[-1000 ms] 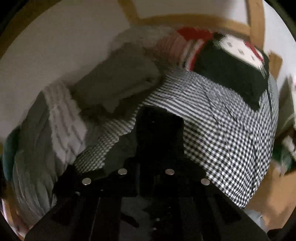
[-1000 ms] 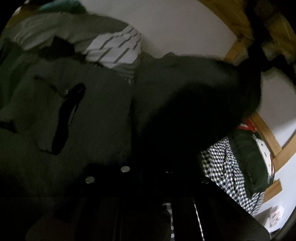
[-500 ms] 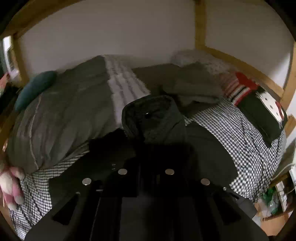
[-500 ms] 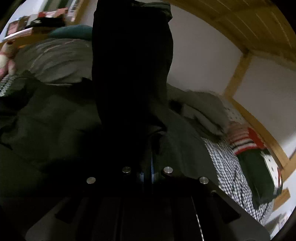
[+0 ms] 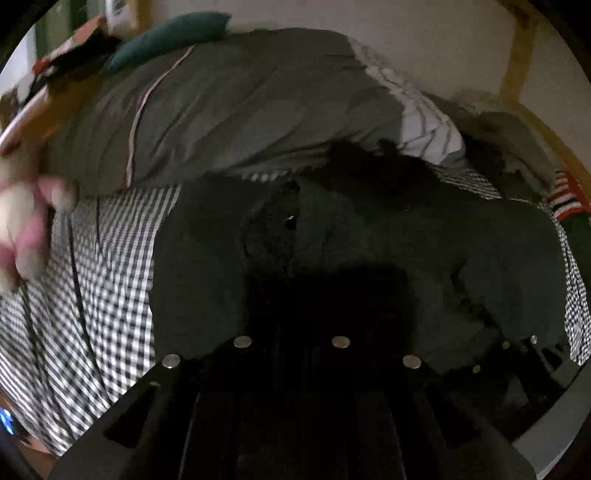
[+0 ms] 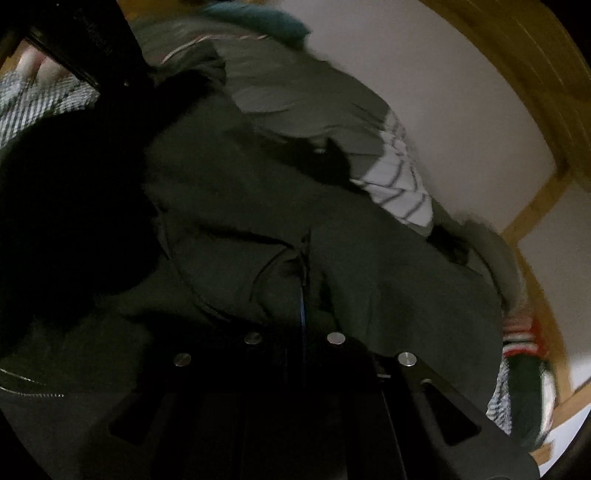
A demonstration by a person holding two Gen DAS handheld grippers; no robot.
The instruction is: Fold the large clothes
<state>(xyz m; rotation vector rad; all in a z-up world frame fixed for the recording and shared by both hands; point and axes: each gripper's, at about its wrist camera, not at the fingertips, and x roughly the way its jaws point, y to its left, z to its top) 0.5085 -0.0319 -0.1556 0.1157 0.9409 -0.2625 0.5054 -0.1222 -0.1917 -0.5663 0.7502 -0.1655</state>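
A large dark green jacket point(image 5: 406, 251) lies spread on a checkered bed sheet point(image 5: 92, 277); it also fills the right wrist view point(image 6: 258, 229). My left gripper point(image 5: 325, 295) sits low over the jacket's near edge, its fingers lost in dark shadow against the cloth. My right gripper point(image 6: 301, 295) is closed on a fold of the jacket near its zipper. The right gripper's body also shows at the lower right of the left wrist view point(image 5: 535, 354).
A grey duvet point(image 5: 240, 103) with a striped white part point(image 5: 424, 125) is bunched at the back by the wall. A teal pillow point(image 5: 166, 33), a red-striped cushion point(image 5: 565, 195) and the wooden bed frame point(image 6: 535, 206) surround the bed. A pink soft toy point(image 5: 22, 229) lies at left.
Both grippers have swung down and lowered the jacket from hanging in the air onto the bed. The left view turned leftward along the bed.
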